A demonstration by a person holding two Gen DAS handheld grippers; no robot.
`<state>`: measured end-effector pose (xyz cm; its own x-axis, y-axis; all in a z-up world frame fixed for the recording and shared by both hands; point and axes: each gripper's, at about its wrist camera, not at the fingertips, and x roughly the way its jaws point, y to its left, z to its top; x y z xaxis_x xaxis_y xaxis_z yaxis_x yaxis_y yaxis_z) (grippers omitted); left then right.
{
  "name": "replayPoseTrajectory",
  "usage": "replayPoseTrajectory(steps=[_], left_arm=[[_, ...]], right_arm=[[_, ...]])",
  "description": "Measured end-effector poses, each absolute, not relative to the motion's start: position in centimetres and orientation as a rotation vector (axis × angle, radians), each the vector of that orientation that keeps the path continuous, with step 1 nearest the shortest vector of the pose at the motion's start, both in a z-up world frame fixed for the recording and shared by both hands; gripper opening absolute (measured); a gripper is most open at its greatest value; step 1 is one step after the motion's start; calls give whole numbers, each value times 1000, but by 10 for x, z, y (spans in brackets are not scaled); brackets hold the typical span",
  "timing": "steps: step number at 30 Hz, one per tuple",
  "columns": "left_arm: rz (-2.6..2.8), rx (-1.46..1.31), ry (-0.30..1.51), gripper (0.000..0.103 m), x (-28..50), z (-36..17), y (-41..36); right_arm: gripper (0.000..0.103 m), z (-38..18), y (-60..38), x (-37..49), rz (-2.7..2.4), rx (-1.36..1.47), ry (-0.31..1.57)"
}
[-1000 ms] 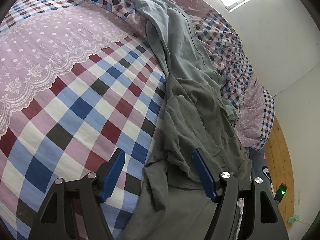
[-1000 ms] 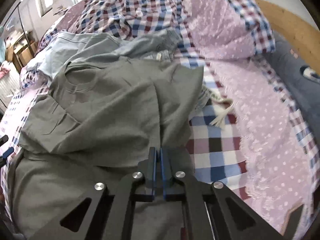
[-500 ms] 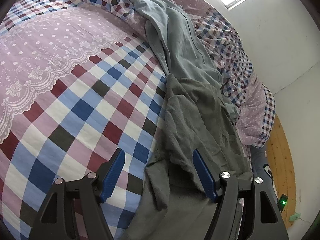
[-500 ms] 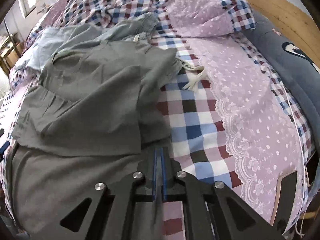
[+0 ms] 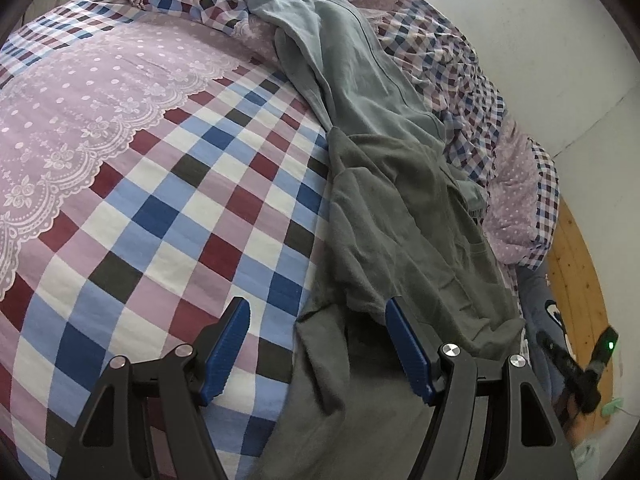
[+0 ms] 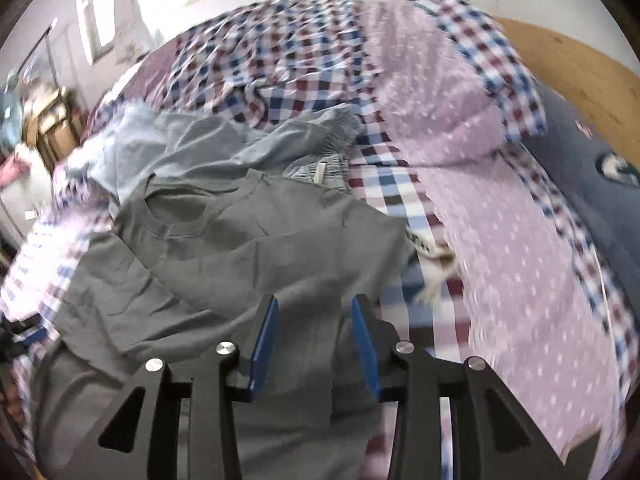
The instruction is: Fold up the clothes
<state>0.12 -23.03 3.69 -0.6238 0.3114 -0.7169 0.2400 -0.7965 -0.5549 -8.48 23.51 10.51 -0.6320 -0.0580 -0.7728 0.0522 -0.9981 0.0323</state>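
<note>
On my left wrist view, the left tool (image 5: 316, 344) has its blue pads wide apart, holding nothing, poised over the near side edge of the gray T-shirt (image 5: 404, 232). The shirt lies along the right side of the bed (image 5: 168, 184), on the checked cover, with a lighter blue-gray garment (image 5: 344, 64) stretched beyond it toward the far end.

On my right wrist view, which is blurred, the right tool (image 6: 316, 344) also has its pads apart and empty, hovering over the shirt's lower part. The shirt lies neckline (image 6: 180, 216) away from me, one side flap doubled over the body. A pair of blue-gray shorts (image 6: 320, 148) sits just past its far edge.

I judge the folding barely begun: one rough fold at most, the rest of the shirt to do, and the other pieces untouched.
</note>
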Motion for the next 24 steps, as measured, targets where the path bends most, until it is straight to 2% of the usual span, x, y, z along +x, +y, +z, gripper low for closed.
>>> replayPoseTrajectory(steps=[7,14,15,16,17,22,24], left_arm=[[2622,-1338,-1025,74,4,35,-240],[2621,-1340,-1031,74,2,34,-238],[2622,-1340,-1034,74,2,34,-239],[2624,-1340,-1037,74,2,34,-240],[2625,-1340,-1040,74,2,34,-240],[2616,-1339,-1057,74,2,32,-241],[2619,-1337,-1049,74,2,32,-241]], right_arm=[[40,82,236,-118,-2733,1394,80],[39,78,251,-121,-2621,1347,-117],[28,80,248,-119,-2593,1312,-126],[6,81,241,-118,-2591,1311,-74],[0,82,235,-117,-2590,1310,-21],[0,86,218,-119,-2611,1329,121],[0,95,221,-117,-2665,1280,122]])
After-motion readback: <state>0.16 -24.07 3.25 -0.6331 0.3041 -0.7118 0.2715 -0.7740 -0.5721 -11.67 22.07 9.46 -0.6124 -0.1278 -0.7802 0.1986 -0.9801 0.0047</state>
